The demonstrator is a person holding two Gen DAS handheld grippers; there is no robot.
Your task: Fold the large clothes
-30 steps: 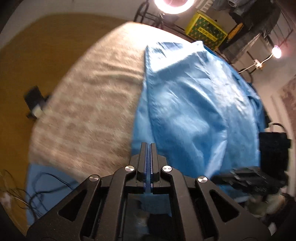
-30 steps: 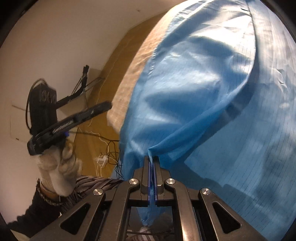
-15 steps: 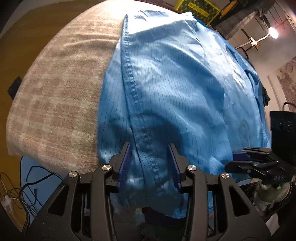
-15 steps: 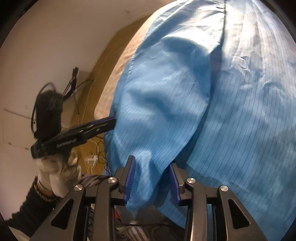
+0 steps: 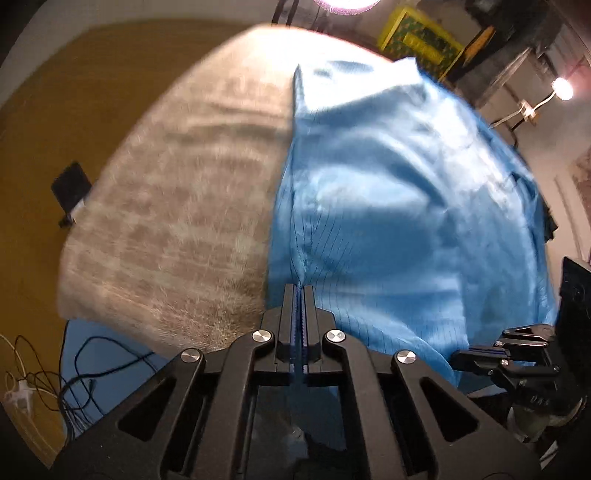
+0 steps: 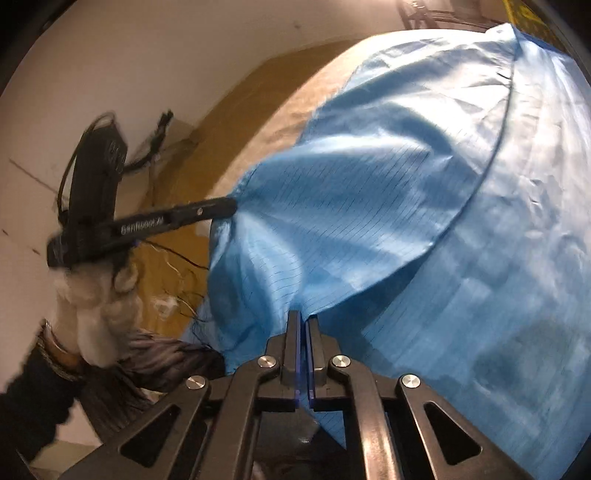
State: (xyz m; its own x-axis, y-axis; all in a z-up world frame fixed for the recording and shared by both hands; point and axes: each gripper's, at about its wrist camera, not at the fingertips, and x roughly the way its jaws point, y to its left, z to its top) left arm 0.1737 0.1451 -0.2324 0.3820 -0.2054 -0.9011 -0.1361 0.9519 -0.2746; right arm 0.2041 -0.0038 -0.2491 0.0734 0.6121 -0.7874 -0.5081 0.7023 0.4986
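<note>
Dim room with white walls and ochre flooring (image 5: pixel 92 122), lit by a ring lamp (image 5: pixel 347 3) and a bare bulb (image 5: pixel 562 88). At centre, a beige checked blanket (image 5: pixel 177 221) covering the work surface; beyond it, a yellow crate (image 5: pixel 419 40). Down at the floor, tangled cables (image 5: pixel 48 384) beside a white power strip. Spread over the blanket's right side and hanging off its near edge, a large blue pinstriped garment (image 5: pixel 399 221). Left gripper (image 5: pixel 300 291) clenched on a seam at the garment's near edge. Right gripper (image 6: pixel 303 325) likewise clamped on a lifted fold of blue cloth. Gripping the left tool, a white-gloved hand (image 6: pixel 96 314) with a dark sleeve.
</note>
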